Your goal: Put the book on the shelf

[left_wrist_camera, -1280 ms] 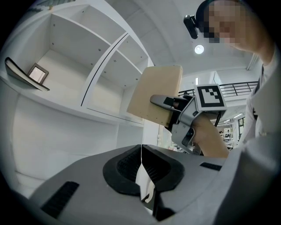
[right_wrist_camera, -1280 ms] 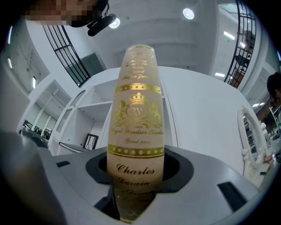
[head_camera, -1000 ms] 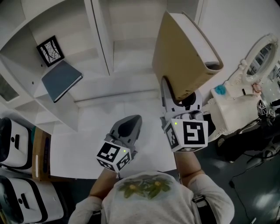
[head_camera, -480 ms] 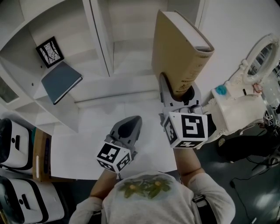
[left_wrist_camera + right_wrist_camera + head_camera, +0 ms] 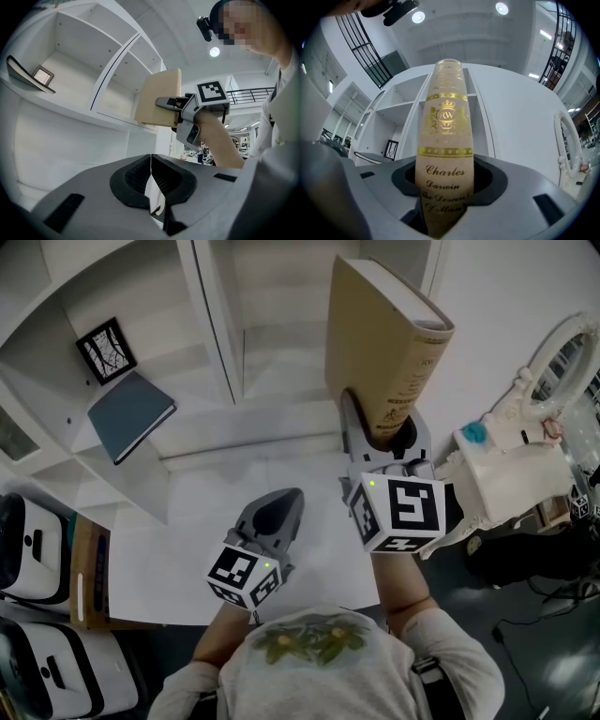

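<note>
My R gripper (image 5: 382, 439) clamped on tan book (image 5: 380, 343), held upright, top centre of frame, in front of white shelf (image 5: 220, 324). My L gripper (image 5: 274, 510) jaws together, empty, lower centre over surface (image 5: 187, 521).

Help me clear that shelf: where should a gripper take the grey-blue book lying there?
Take the grey-blue book by the corner jutting past the shelf edge, from the front: it lies flat, so likely only there can jaws straddle it.
</note>
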{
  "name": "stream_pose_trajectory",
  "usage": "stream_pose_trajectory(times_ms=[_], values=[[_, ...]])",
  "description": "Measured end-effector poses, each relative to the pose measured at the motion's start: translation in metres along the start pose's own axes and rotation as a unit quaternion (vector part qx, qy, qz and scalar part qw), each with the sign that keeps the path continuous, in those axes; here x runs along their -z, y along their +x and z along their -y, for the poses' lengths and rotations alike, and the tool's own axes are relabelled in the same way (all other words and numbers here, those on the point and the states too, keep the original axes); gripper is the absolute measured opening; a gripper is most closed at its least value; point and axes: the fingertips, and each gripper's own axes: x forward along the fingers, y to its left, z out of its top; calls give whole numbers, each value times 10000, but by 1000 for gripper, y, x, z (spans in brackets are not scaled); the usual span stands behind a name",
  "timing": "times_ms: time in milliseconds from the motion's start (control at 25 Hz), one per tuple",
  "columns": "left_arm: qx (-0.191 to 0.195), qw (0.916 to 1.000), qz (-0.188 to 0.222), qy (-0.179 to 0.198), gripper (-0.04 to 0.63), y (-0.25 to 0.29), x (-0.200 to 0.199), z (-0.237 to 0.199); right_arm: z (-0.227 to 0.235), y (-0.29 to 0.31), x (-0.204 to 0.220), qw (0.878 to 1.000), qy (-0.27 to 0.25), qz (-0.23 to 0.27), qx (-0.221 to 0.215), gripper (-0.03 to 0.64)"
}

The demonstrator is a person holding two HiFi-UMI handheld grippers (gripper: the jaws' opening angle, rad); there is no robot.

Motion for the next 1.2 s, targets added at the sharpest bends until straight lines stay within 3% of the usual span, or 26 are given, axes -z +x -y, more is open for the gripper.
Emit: stream_pose_trajectory(times_ms=[1200], values=[[-123,9999,87,-51,28,7,-1,-19,0,25,4,9999,-5,81,116,229]])
